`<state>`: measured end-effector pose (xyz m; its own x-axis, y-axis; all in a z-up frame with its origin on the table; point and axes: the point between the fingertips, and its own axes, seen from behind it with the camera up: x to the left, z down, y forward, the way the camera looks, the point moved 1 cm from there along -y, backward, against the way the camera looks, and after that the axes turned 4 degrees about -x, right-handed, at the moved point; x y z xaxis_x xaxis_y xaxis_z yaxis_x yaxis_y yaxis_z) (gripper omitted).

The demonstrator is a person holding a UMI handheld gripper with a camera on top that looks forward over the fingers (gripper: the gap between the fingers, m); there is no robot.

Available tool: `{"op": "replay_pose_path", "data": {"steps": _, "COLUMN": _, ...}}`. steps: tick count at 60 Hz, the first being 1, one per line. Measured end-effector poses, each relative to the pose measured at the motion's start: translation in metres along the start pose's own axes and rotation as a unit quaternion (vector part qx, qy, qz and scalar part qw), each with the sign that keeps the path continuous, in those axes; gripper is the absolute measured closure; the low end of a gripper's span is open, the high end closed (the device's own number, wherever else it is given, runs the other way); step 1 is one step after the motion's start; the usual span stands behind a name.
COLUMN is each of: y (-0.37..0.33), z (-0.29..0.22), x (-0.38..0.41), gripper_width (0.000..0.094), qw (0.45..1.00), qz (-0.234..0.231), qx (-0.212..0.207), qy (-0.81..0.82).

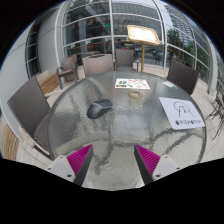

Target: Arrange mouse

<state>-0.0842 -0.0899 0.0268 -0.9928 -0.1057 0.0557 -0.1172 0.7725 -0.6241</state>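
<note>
A dark grey computer mouse (98, 108) lies on a round glass table (70, 125), left of the table's middle. My gripper (114, 160) is open and empty, its two magenta pads (81, 157) wide apart above the near part of the table. The mouse lies well beyond the fingers, slightly to their left. A white mat with a printed logo (181, 110) lies flat on the table to the right of the mouse.
A small printed card or booklet (131, 83) lies at the far side of the table. Several grey chairs (28, 105) stand around the table. A wooden stand (141, 37) and glass building walls rise behind.
</note>
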Motion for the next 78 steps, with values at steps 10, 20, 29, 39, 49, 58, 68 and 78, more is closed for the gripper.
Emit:
{"op": "replay_pose_path", "data": {"steps": 10, "y": 0.072, "z": -0.031, "x": 0.038, "gripper_width": 0.0094, "qw": 1.0, "qz": -0.009, "qx": -0.001, "qy": 0.012}}
{"op": "replay_pose_path", "data": {"steps": 20, "y": 0.138, "z": -0.067, "x": 0.056, "gripper_width": 0.0096, "qw": 1.0, "qz": -0.008, "qx": 0.0, "qy": 0.006}}
{"op": "replay_pose_path", "data": {"steps": 29, "y": 0.177, "z": -0.093, "x": 0.07, "gripper_width": 0.0092, "qw": 1.0, "qz": -0.011, "qx": 0.007, "qy": -0.016}}
{"op": "replay_pose_path", "data": {"steps": 39, "y": 0.202, "z": -0.111, "x": 0.098, "gripper_width": 0.0167, "qw": 0.998, "qz": -0.04, "qx": 0.015, "qy": -0.036}}
{"op": "replay_pose_path", "data": {"steps": 49, "y": 0.21, "z": -0.115, "x": 0.091, "gripper_width": 0.0454, "qw": 0.999, "qz": -0.021, "qx": 0.027, "qy": -0.036}}
{"op": "replay_pose_path", "data": {"steps": 58, "y": 0.209, "z": -0.113, "x": 0.09, "gripper_width": 0.0585, "qw": 0.997, "qz": -0.027, "qx": 0.051, "qy": -0.043}}
{"op": "replay_pose_path", "data": {"steps": 68, "y": 0.198, "z": -0.123, "x": 0.083, "gripper_width": 0.064, "qw": 0.993, "qz": -0.052, "qx": 0.082, "qy": -0.066}}
{"op": "replay_pose_path", "data": {"steps": 78, "y": 0.108, "z": -0.256, "x": 0.004, "gripper_width": 0.0638, "qw": 0.996, "qz": -0.048, "qx": -0.036, "qy": -0.072}}
